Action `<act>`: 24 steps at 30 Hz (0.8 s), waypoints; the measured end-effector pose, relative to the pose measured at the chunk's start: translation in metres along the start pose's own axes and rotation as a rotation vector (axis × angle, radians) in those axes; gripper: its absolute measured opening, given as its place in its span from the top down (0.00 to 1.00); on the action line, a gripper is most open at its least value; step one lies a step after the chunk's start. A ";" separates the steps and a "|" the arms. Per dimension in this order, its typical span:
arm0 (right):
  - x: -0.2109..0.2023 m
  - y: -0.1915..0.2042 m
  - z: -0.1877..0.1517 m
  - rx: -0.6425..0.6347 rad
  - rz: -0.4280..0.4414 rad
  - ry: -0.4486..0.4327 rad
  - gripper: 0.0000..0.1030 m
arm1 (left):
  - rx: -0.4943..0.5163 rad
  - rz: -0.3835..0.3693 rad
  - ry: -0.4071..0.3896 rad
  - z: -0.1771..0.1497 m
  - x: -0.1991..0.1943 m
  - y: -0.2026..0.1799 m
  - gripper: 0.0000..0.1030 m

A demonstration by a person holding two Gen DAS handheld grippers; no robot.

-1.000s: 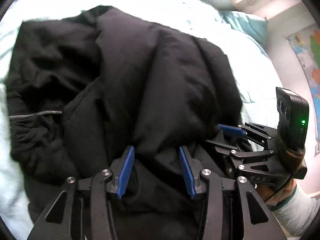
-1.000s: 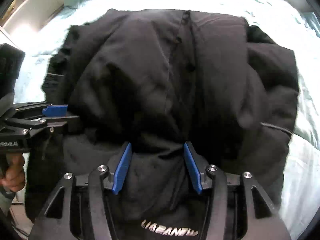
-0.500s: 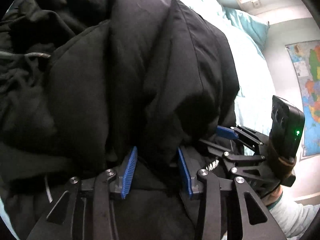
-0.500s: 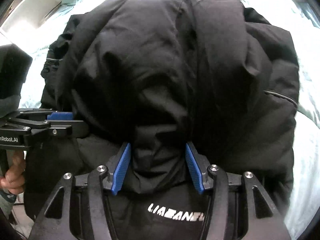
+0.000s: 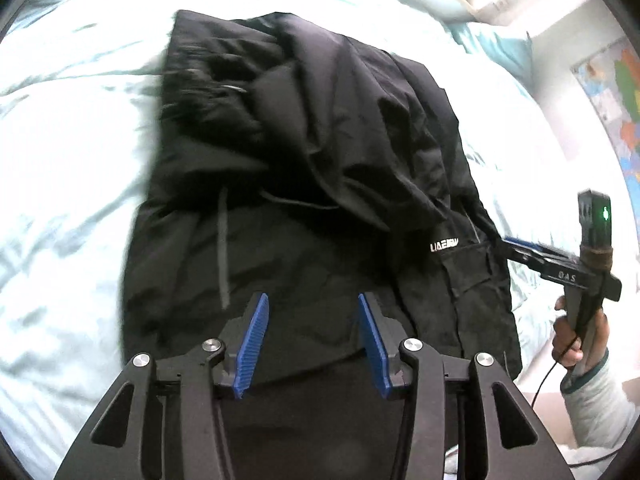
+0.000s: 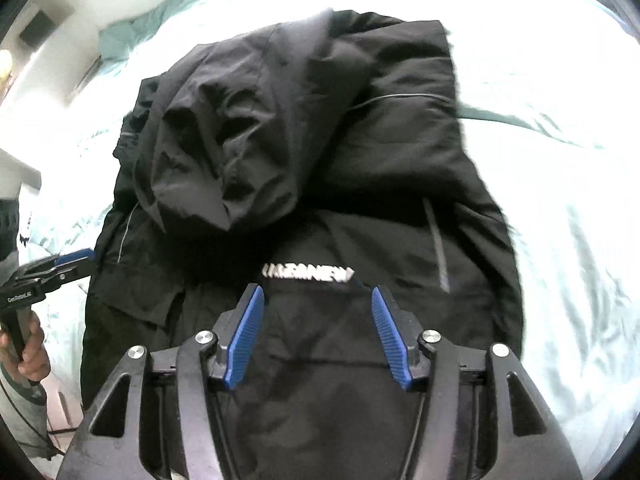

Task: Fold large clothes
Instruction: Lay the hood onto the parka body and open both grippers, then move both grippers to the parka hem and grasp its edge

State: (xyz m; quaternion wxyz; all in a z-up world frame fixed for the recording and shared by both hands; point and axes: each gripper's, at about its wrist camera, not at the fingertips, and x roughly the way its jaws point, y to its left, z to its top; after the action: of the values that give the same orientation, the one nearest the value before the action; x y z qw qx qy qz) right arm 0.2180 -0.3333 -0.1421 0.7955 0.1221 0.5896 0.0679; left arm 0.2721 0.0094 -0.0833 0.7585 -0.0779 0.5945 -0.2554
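Observation:
A large black padded jacket (image 5: 304, 184) lies folded on a pale blue bed, its hood bunched on top and a white logo (image 5: 444, 245) showing. It fills the middle of the right wrist view (image 6: 312, 152) too, logo (image 6: 308, 273) near the fingers. My left gripper (image 5: 312, 312) is open and empty just above the jacket's near edge. My right gripper (image 6: 318, 304) is open and empty over the near part, beside the logo. The right gripper also shows at the jacket's right edge in the left wrist view (image 5: 516, 244); the left gripper shows at its left edge in the right wrist view (image 6: 74, 258).
The pale blue bedsheet (image 5: 72, 160) surrounds the jacket on all sides (image 6: 560, 200). A teal pillow (image 5: 500, 44) lies at the far right near a wall with a coloured map (image 5: 612, 92). The bed's near edge is just below the grippers.
Both grippers had a thick fold of jacket between their fingers and carried it forward. They have let it go and pulled back; the fold now rests on the jacket's far part.

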 end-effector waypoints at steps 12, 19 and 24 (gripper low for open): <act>-0.044 -0.038 -0.064 0.069 -0.152 -0.068 0.35 | -0.028 0.139 -0.124 -0.048 -0.039 0.040 0.53; -0.015 -0.047 -0.114 0.122 -0.202 -0.102 0.35 | 0.020 0.178 -0.158 -0.088 -0.025 0.049 0.53; 0.001 -0.048 -0.131 0.095 -0.236 -0.164 0.35 | 0.036 0.269 -0.230 -0.119 -0.022 0.056 0.53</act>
State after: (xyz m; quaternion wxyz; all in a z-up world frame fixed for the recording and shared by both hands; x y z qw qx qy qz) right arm 0.0915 -0.3639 -0.1920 0.8367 0.0948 0.5356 -0.0641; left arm 0.1727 0.0900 -0.1217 0.8502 -0.0128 0.5041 -0.1517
